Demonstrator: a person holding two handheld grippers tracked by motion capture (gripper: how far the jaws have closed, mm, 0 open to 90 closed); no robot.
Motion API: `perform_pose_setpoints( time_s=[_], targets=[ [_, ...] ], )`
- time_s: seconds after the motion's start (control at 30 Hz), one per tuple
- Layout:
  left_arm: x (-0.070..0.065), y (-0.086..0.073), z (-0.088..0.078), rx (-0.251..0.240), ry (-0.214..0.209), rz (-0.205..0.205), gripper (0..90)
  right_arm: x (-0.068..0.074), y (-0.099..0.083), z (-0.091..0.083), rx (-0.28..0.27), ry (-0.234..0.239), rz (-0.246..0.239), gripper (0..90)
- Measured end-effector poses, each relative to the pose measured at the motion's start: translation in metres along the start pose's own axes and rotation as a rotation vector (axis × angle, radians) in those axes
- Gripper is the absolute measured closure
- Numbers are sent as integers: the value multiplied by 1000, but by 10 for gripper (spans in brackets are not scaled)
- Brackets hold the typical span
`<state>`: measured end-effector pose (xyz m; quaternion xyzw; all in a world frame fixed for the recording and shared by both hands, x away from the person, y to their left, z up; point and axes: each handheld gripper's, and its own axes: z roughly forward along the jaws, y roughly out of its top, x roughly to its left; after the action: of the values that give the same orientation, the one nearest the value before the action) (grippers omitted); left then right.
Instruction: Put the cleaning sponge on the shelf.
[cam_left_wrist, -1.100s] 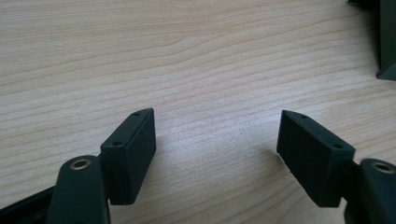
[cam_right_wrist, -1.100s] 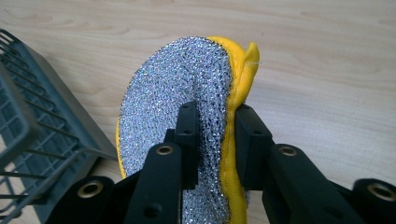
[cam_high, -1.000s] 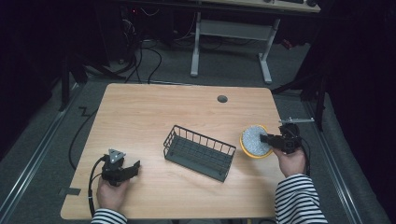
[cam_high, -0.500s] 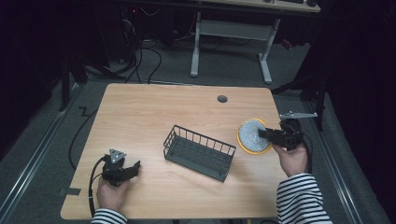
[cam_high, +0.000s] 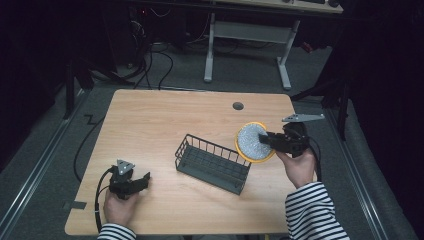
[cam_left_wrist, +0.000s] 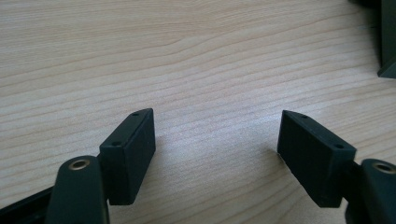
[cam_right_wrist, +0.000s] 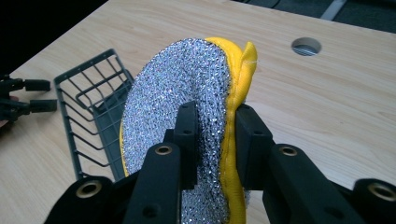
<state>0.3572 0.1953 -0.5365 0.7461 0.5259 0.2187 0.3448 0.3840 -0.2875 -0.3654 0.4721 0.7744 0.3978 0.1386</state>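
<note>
- The right gripper (cam_right_wrist: 212, 126) is clamped on a round scouring pad (cam_right_wrist: 187, 93), silver mesh on 1 face and yellow on the other; the 2 jaws pinch its near edge, 1 on each face.
- In the high view the right gripper (cam_high: 266, 140) holds the scouring pad (cam_high: 252, 143) tilted on edge, off the table (cam_high: 165, 120), just beside the right end of the wire basket (cam_high: 212, 163).
- The pad's lower rim is hidden behind the jaws in the right gripper view, and its yellow back shows there as little more than a folded edge.
- Whether the pad overlaps the basket's rim or hangs just outside it cannot be told from the high view.
- The wire basket (cam_right_wrist: 95, 100) is cut partly by the pad in the right gripper view; its far end is hidden.
- The left gripper (cam_high: 131, 181) rests low at the table's front left corner, well apart from the basket.
- In the left gripper view its 2 jaws stand wide apart with bare wood between them; the left gripper (cam_left_wrist: 217, 140) holds nothing.
- A dark corner at that view's top right edge is cut off and hard to identify.
- A round cable hole (cam_high: 238, 106) sits near the table's far edge.
- The person's striped sleeve (cam_high: 312, 210) is cut off at the bottom of the high view.
</note>
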Motion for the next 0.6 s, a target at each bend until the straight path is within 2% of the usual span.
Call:
perform_pose_setpoints(
  time_s=[0.37,0.6],
  targets=[
    [0,0,0,0,-1,-2,283,24,7,29,37,48,-56,731],
    [0,0,0,0,-2,-2,283,33,9,46,59,71,-72,729]
  ],
)
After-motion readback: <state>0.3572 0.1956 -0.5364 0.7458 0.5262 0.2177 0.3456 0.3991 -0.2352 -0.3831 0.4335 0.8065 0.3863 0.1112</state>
